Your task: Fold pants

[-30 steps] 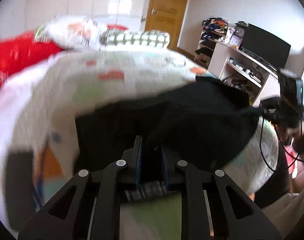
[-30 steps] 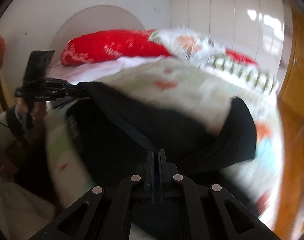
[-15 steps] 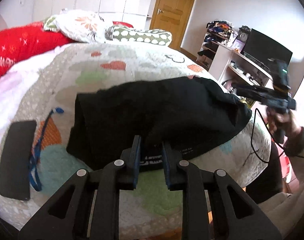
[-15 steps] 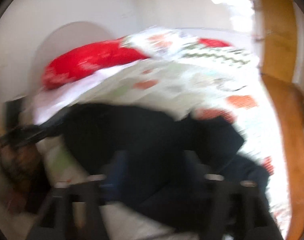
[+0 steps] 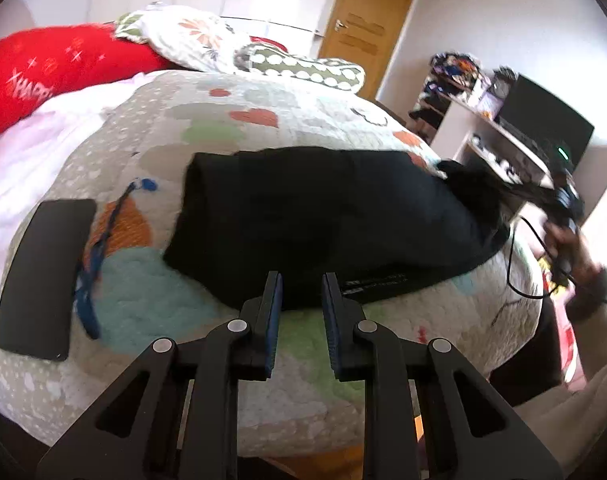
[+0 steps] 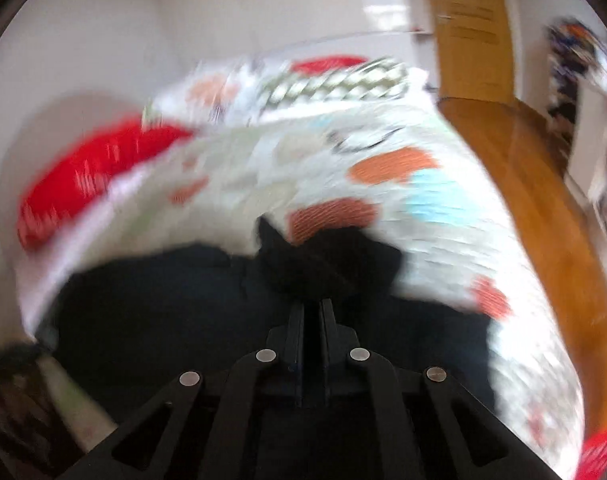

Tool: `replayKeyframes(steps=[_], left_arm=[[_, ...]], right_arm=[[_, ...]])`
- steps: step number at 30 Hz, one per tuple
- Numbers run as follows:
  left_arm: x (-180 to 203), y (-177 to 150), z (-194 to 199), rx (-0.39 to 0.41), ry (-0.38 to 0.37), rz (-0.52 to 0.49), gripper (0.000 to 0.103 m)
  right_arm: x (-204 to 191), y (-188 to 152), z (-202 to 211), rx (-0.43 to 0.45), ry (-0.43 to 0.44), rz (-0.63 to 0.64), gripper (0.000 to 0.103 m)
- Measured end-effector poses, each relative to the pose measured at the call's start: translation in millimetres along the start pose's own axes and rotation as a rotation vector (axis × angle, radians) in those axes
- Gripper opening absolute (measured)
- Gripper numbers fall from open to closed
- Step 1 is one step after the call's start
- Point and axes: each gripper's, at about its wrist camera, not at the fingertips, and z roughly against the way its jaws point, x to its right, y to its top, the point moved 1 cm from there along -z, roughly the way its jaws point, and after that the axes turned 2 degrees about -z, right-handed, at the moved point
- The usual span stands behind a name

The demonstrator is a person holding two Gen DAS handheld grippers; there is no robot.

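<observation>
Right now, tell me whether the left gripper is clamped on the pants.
No: the left gripper is open, its fingers apart with nothing between them at the near edge of the black pants.

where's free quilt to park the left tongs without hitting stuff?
Bare quilt lies beyond the pants, up to the pillows. A smaller free strip runs along the near edge under the left tongs, right of the blue cord. Crowded: the left side, with the phone and cord; the right edge, where the right tongs pinch the pants.
</observation>
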Motion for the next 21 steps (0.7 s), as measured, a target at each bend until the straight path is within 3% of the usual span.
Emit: replayKeyframes(steps=[2, 6, 8, 10, 13, 14, 16, 18, 20, 21], left_arm=[[-4, 1, 3, 0.016, -0.007, 0.021, 0.019], [2, 10, -1, 0.029, 0.005, 0.033, 0.019], [7, 14, -3, 0.025, -0.015, 0.041, 0.029], [13, 19, -2, 0.037, -0.017, 0.021, 0.039], [20, 26, -3, 0.039, 0.01, -0.025, 0.039], [22, 28, -3, 0.038, 0.018, -0.03, 0.039], [22, 33, -9, 0.034, 0.047, -0.036, 0.041], [19, 37, -15, 0.029, 0.073, -0.023, 0.048], [13, 43, -23, 0.03, 0.103, -0.006, 0.052], [10, 48, -27, 0.03, 0.119, 0.0, 0.052]], right_arm=[[22, -14, 24, -0.004, -0.008, -0.059, 0.006], [63, -46, 13, -0.13, -0.059, -0.194, 0.007], [76, -51, 23, -0.086, -0.015, -0.267, 0.008], [80, -51, 34, -0.054, -0.052, -0.27, 0.009], [77, -37, 52, -0.001, -0.153, -0.219, 0.011], [75, -31, 58, 0.02, -0.151, -0.214, 0.011], [62, -18, 61, 0.049, -0.08, -0.196, 0.012], [34, -2, 43, 0.022, 0.044, -0.14, 0.016], [11, 8, 22, -0.01, 0.135, -0.102, 0.025], [-8, 16, 2, -0.037, 0.19, -0.067, 0.035]])
